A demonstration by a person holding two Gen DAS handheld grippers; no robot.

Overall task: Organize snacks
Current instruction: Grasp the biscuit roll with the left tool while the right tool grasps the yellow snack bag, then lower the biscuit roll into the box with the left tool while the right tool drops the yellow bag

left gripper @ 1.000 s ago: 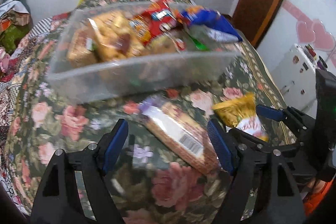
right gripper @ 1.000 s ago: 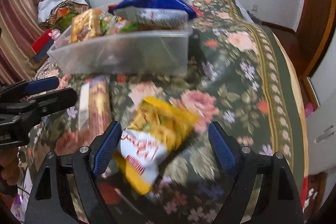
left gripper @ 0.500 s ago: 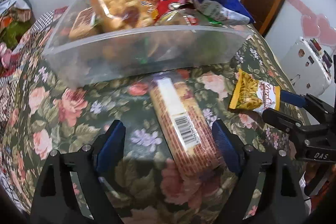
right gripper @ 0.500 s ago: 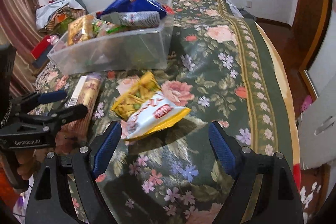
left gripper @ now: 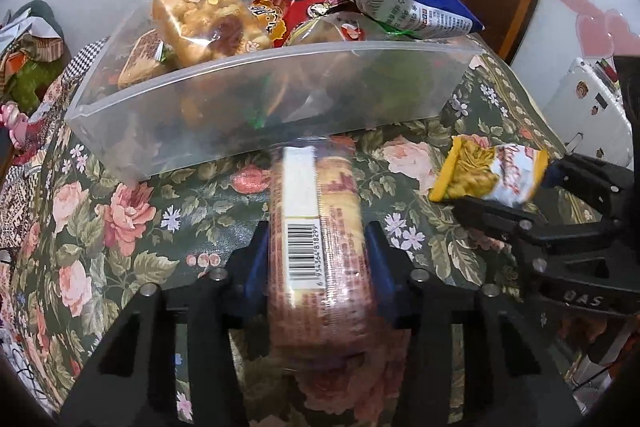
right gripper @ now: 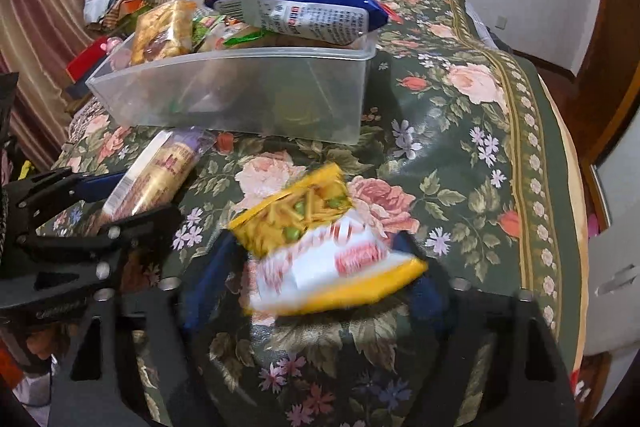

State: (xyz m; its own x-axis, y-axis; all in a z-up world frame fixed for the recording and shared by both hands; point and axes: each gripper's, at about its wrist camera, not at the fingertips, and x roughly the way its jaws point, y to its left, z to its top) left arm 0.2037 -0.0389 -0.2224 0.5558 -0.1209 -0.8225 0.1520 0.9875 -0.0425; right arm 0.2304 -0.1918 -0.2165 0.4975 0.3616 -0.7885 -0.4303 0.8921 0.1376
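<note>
Biscuit pack point(left gripper: 316, 239) is clamped by the just-closed left gripper point(left gripper: 316, 259) fingers; yellow snack bag point(right gripper: 320, 247) is pinched by the right gripper point(right gripper: 320, 267), likewise just closed.

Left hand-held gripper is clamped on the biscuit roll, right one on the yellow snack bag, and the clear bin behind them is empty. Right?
Not quite: the clear bin is not empty. The left wrist view shows it piled with snack packs, a blue bag on top. The rest holds: the left hand-held gripper, jaws just closed, pinches the biscuit roll, and the right hand-held gripper the yellow snack bag.
</note>
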